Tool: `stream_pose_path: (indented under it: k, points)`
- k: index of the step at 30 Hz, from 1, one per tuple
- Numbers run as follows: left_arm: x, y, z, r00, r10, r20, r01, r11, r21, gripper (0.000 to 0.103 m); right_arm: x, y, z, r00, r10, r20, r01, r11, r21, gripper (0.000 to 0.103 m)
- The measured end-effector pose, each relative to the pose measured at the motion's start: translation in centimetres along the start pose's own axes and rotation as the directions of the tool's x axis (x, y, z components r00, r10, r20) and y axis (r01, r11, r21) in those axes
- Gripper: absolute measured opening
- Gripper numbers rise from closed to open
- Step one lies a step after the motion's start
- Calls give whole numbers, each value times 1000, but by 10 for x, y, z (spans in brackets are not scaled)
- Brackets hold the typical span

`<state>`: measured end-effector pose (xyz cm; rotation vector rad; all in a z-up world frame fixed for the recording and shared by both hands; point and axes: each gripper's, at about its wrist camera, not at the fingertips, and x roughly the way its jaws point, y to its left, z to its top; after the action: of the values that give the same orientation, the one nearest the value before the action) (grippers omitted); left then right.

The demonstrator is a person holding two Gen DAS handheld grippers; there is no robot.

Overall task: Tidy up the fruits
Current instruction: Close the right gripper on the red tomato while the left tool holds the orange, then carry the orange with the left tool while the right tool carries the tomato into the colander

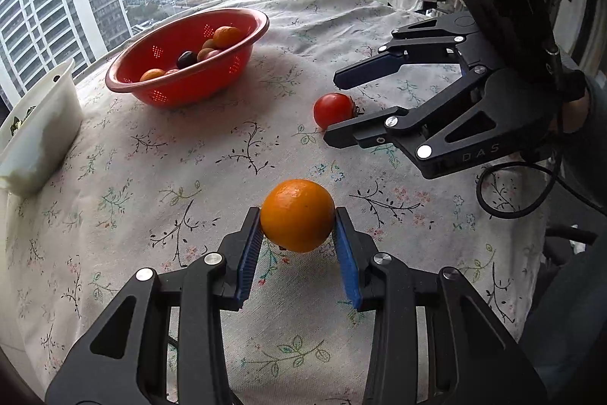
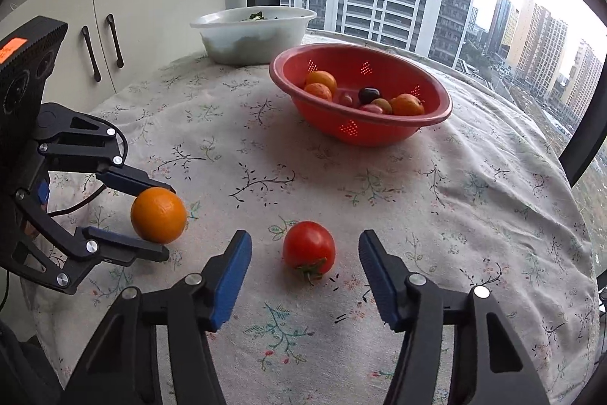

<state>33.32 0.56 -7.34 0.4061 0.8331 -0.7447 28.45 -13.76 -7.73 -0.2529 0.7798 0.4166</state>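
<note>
My left gripper [image 1: 297, 219] is shut on an orange [image 1: 297, 215], its blue pads pressing both sides, low over the flowered tablecloth. The right wrist view shows the same orange [image 2: 158, 214] in the left gripper [image 2: 167, 221] at the left. A red tomato [image 2: 309, 245] lies on the cloth between the fingers of my right gripper [image 2: 305, 240], which is open with gaps on both sides. From the left wrist, the right gripper [image 1: 333, 109] straddles the tomato [image 1: 334, 109]. A red colander [image 1: 182, 90] [image 2: 360, 131] farther back holds several small fruits.
A white basin [image 2: 250, 40] [image 1: 41, 124] with greens stands behind the colander near the table's edge. White cabinet doors [image 2: 102, 40] are at the left, a big window behind. A black cable [image 1: 504, 211] lies on the cloth by the right gripper.
</note>
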Motion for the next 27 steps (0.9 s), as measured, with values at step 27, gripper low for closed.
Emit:
stream_pose_path:
  k: [27]
  points:
    - [9, 11, 8, 1000, 20, 6, -20, 999, -32, 35, 10, 0, -7, 999, -11, -43, 12, 999, 34, 33]
